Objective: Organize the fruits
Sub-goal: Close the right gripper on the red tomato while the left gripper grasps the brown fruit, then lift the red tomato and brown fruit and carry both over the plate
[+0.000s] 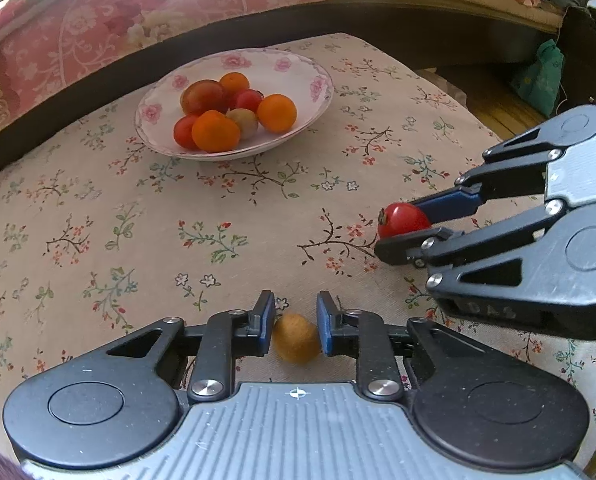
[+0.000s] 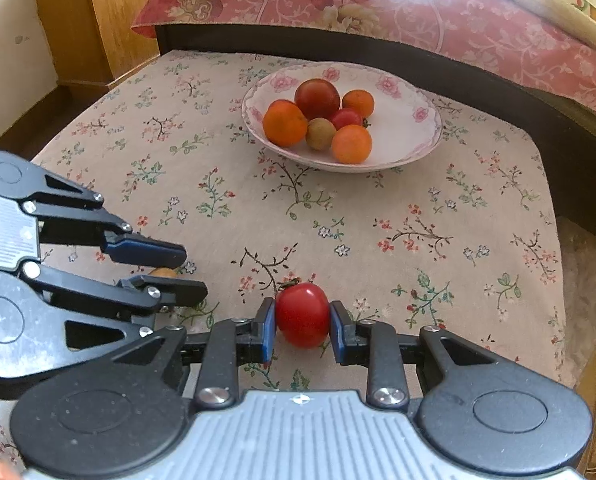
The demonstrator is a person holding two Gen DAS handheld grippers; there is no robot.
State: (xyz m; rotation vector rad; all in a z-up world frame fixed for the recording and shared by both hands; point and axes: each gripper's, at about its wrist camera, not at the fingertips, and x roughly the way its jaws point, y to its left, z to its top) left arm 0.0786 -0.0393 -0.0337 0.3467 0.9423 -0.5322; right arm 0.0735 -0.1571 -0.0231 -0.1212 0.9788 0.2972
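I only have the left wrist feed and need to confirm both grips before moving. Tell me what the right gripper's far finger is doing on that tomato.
Observer: In the right wrist view, the right gripper has both blue pads against the red tomato, one on each side.
Operator: Report the tomato's stem.
Observer: A small green stem shows at its top, pointing away from the gripper toward the bowl.
Operator: Now check my left gripper from the side.
Observer: The left gripper has its fingers close together, with only a sliver of the small brown fruit showing between them.
Operator: Say what lies left of the table.
Observer: A wooden cabinet stands there.
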